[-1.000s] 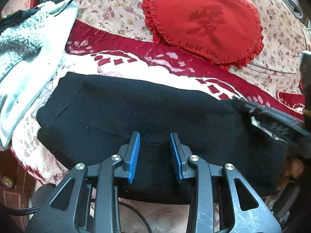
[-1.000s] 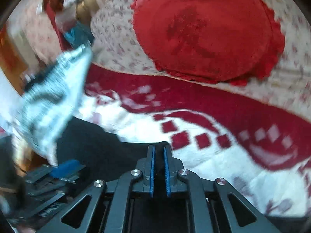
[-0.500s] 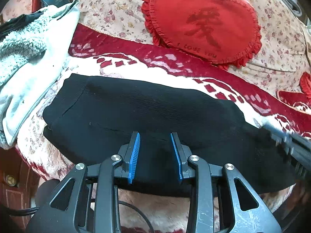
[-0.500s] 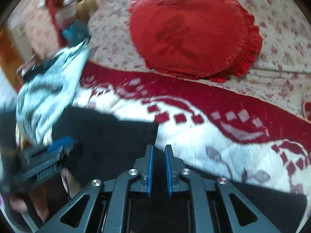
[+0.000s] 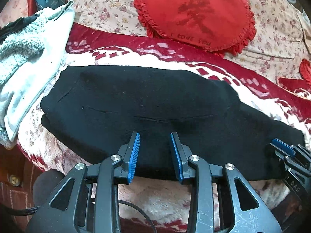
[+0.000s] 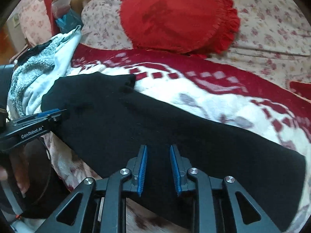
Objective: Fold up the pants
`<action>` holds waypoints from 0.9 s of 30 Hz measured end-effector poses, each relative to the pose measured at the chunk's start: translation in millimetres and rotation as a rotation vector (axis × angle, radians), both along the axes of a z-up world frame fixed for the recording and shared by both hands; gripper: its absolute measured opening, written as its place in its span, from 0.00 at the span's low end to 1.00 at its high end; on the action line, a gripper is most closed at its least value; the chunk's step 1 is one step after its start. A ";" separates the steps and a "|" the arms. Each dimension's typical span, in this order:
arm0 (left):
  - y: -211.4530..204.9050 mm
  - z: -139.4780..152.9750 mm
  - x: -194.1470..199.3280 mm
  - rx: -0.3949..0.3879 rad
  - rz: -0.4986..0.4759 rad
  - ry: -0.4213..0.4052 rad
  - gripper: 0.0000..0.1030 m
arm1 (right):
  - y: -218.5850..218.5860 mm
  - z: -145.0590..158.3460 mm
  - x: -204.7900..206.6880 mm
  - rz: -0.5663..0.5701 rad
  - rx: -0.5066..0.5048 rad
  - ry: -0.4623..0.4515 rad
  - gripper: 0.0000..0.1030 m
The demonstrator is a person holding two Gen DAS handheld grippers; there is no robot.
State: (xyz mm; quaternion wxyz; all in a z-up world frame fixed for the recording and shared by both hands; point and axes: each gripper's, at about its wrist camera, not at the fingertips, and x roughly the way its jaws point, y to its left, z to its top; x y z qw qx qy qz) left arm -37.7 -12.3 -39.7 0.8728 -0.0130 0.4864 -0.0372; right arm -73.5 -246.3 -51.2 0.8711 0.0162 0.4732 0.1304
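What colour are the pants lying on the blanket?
Plain black, no pattern; the pants show best in the left wrist view, spread on the red-and-white blanket.

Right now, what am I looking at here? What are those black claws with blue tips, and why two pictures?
There is no robot here. A person holds a two-finger gripper in each hand, and each gripper carries a wide-angle camera that looks forward along its fingers. So one picture comes from the left gripper, the other from the right gripper. The blue strips are the pads on the fingers. Each tool also shows at the edge of the other's picture.

On the bed lies a pair of black pants, stretched out flat on a red and white blanket. Behind it sits a red heart pillow, and to the left a pale fleece garment.

Both grippers are open above the near edge of the pants. Neither holds anything.
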 end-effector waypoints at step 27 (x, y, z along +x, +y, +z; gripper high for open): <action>-114.7 8.2 -16.8 0.034 -0.276 -0.005 0.30 | -140.6 15.4 -38.4 -0.310 -0.083 0.004 0.27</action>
